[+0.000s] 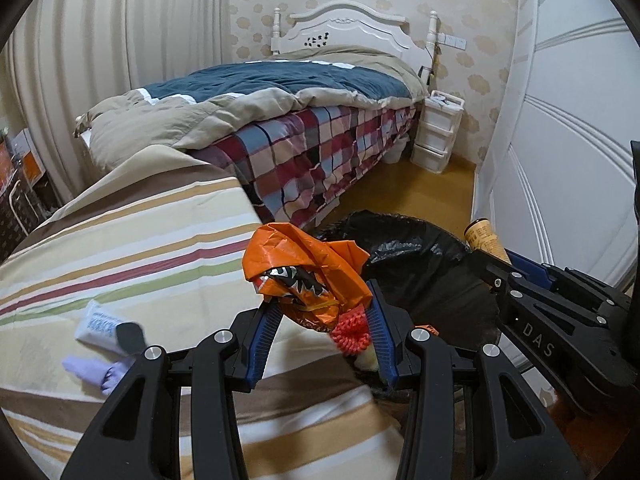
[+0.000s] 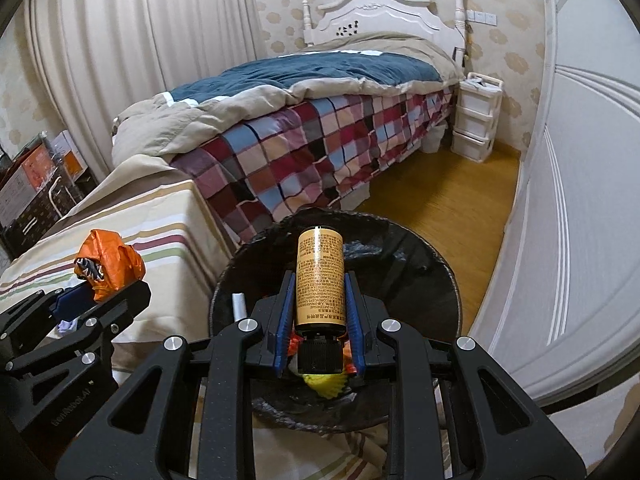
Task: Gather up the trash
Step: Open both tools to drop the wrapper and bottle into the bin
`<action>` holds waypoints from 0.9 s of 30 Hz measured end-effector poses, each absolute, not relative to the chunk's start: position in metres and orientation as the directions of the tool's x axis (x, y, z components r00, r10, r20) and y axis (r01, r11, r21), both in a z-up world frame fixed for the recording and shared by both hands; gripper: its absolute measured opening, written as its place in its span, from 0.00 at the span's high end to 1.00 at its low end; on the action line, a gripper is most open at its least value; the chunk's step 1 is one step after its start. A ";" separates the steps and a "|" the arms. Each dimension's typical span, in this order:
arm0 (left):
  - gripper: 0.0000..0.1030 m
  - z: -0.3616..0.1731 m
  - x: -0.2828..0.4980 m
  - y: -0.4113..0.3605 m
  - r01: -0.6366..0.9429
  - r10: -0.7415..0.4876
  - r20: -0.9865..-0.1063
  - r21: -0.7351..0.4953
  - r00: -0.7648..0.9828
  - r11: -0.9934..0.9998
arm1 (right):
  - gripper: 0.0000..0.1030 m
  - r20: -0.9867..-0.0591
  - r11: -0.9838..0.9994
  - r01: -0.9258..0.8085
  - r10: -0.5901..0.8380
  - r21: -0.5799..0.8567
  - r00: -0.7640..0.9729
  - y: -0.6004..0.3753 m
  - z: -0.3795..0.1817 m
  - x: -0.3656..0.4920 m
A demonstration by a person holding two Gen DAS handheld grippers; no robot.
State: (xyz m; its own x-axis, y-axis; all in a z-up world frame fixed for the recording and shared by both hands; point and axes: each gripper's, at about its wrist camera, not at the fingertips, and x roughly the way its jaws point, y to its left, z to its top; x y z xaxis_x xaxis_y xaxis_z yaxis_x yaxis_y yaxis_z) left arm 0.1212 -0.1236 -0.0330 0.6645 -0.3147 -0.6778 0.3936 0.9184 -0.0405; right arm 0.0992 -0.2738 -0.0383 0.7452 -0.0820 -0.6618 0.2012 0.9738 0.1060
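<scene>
My left gripper (image 1: pixel 320 300) is shut on a crumpled orange plastic wrapper (image 1: pixel 308 268), held over the edge of the striped bedding beside a bin lined with a black bag (image 1: pixel 424 264). The same wrapper (image 2: pixel 110 260) and left gripper (image 2: pixel 86 290) show at the left of the right wrist view. My right gripper (image 2: pixel 320 280) is shut on a gold bottle (image 2: pixel 320 276) with a black cap, held above the black-lined bin (image 2: pixel 400 280). Orange and yellow scraps and a white tube (image 2: pixel 239 307) lie inside the bin. The right gripper (image 1: pixel 500 260) and its bottle (image 1: pixel 482 236) appear at the right of the left wrist view.
A white packet (image 1: pixel 100 326) and a lilac wad (image 1: pixel 100 372) lie on the striped bedding (image 1: pixel 120 248). Beyond stands a bed with a checked cover (image 2: pixel 320 140), a white drawer unit (image 2: pixel 476 120) and a white wardrobe (image 2: pixel 580 200) on the right. Wooden floor (image 2: pixel 448 196) runs between them.
</scene>
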 end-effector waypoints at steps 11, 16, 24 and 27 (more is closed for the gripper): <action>0.57 -0.046 0.135 -0.153 0.405 -0.290 -0.700 -0.001 0.653 0.914 | 0.77 -0.680 0.964 0.236 -0.094 0.119 0.727 -0.295 -0.052 0.111; 0.53 -0.050 0.137 -0.155 0.401 -0.277 -0.709 0.008 0.648 0.916 | 0.73 -0.681 0.961 0.248 -0.102 0.120 0.725 -0.300 -0.056 0.111; 0.29 -0.047 0.133 -0.143 0.350 -0.239 -0.696 0.020 0.677 0.937 | 0.44 -0.672 0.954 0.283 -0.147 0.097 0.726 -0.300 -0.054 0.104; 0.28 -0.045 0.128 -0.134 0.329 -0.219 -0.694 0.027 0.686 0.944 | 0.40 -0.669 0.953 0.287 -0.150 0.099 0.728 -0.296 -0.052 0.099</action>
